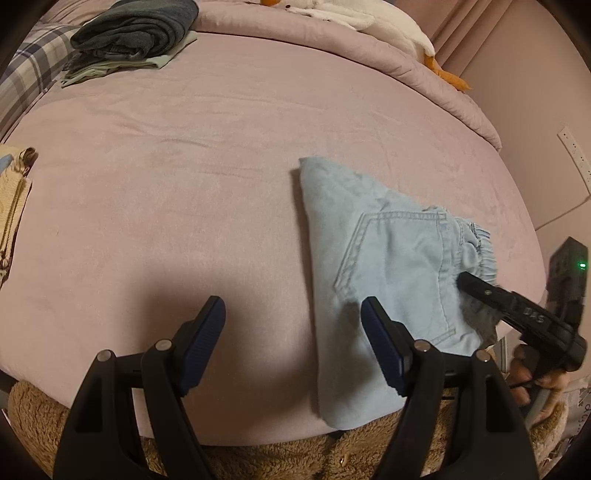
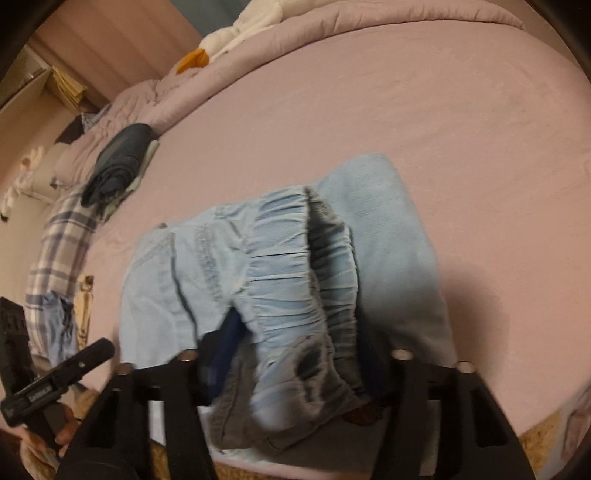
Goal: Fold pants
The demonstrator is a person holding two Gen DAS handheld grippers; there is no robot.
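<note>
In the left wrist view, your left gripper (image 1: 293, 325) hovers wide open, holding nothing, over the pink bedsheet (image 1: 184, 166); the folded light-blue denim pants (image 1: 373, 266) lie right. In the right wrist view, your right gripper (image 2: 295, 360) has the elastic waistband (image 2: 291, 280) between its fingers; how tightly, I cannot tell.

Wide open pink bedsheet (image 1: 221, 166) from nine through twelve o'clock of the folded light-blue pants (image 1: 376, 258), bare fabric with nothing standing on it. Blocked far off at eleven o'clock by a stack of dark folded clothes (image 1: 136, 33), at nine by a cream garment (image 1: 14, 192) on the bed edge. At twelve to two, hemmed by the rolled quilt (image 1: 406, 62) and white plush toy (image 1: 369, 18).
</note>
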